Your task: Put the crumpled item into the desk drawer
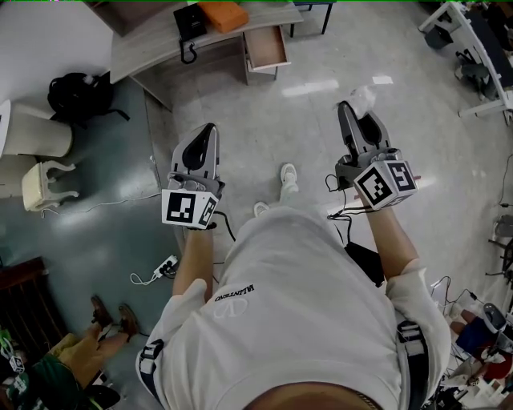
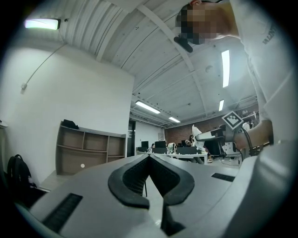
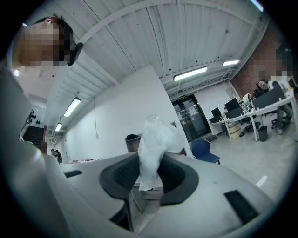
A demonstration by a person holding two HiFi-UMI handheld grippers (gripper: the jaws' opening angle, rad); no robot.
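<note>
Pinching the crumpled item (image 1: 363, 98), your right gripper (image 1: 357, 112) has both pads pressed against it, and the white, wrinkled bundle sticks up past the jaw tips. In the right gripper view the crumpled item (image 3: 151, 148) stands upright between the dark pads of the right gripper (image 3: 150, 162), gripped at its lower part while the top puffs out above them. You hold it in the air over the pale floor (image 1: 321, 152), well apart from the desk.

The drawer (image 1: 267, 48) is pulled open at the front of the desk (image 1: 152, 44), ahead of you and between your two grippers as the head view shows them. Its inside looks bare wood. An orange object (image 1: 224, 14) and a black device (image 1: 190, 20) sit on the desk just beside the drawer, and a black cord (image 1: 188, 53) hangs over the desk edge.

Your left gripper (image 1: 207, 130) is clenched on nothing: in the left gripper view the pads of the left gripper (image 2: 150, 157) meet at their tips with only the room showing beyond. It points forward, level, alongside the right one.

Further out, a black backpack (image 1: 76, 92) lies on the floor by the wall, a white stool (image 1: 44, 182) stands below it, and a power strip (image 1: 164, 267) lies near your left arm.
</note>
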